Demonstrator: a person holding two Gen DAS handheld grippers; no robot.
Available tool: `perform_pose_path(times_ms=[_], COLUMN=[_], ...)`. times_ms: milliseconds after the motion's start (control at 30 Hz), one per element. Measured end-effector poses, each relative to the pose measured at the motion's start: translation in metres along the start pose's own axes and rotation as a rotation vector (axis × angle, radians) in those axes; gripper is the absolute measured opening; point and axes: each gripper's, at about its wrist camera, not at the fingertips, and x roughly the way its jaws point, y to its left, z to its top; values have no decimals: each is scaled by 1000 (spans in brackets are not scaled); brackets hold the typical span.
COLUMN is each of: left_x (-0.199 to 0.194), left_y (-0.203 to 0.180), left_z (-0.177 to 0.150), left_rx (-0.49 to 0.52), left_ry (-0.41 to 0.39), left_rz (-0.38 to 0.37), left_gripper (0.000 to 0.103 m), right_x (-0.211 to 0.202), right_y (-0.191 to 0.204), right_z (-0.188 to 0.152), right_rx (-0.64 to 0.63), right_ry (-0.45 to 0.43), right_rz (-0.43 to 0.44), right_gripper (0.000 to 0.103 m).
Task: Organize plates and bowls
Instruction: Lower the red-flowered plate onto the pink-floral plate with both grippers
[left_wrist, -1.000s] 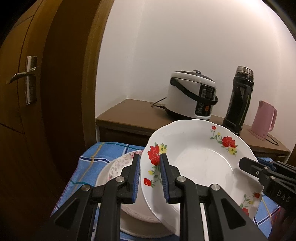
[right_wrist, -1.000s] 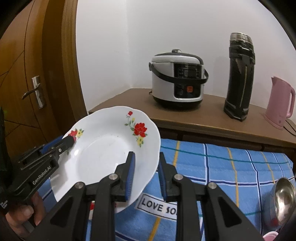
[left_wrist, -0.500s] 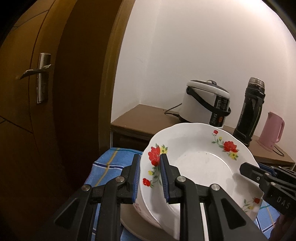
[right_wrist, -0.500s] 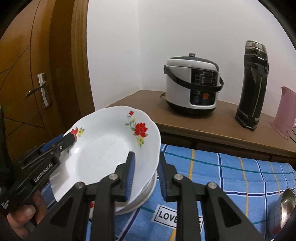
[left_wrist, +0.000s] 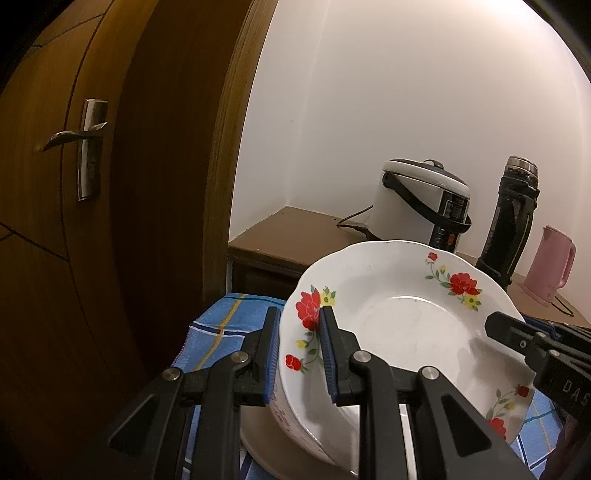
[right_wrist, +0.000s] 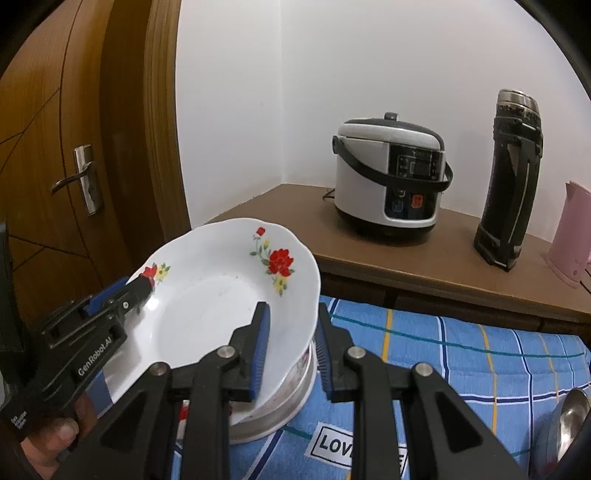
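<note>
A white deep plate with red flowers (left_wrist: 402, 332) (right_wrist: 221, 302) is held between both grippers, tilted, just over a stack of white plates (right_wrist: 291, 398) on the blue checked cloth. My left gripper (left_wrist: 297, 354) is shut on its left rim. My right gripper (right_wrist: 290, 354) has its jaws either side of the right rim with a visible gap, so it looks open. The stack's lower plates (left_wrist: 266, 439) are mostly hidden under the flowered plate.
A brown sideboard (right_wrist: 406, 266) behind the table carries a rice cooker (right_wrist: 388, 184), a black flask (right_wrist: 511, 181) and a pink kettle (right_wrist: 570, 236). A wooden door (left_wrist: 74, 184) stands at the left. A steel bowl (right_wrist: 565, 432) lies at the right on the cloth (right_wrist: 461, 358).
Both grippers have carried the flowered plate left and lowered it onto the stack. The right gripper's jaws have widened around the rim.
</note>
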Motion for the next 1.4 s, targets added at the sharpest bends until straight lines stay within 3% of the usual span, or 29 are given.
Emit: perform_pose_path(times_ms=[1400], left_x=[27], left_y=[-2], left_z=[-7], left_rx=[29], left_ry=[119], left_rz=[44], left_gripper=[23], right_x=[36], right_y=[-6], right_z=[-5], right_rx=[34], right_ry=[73], right_rz=[7], right_gripper=[24])
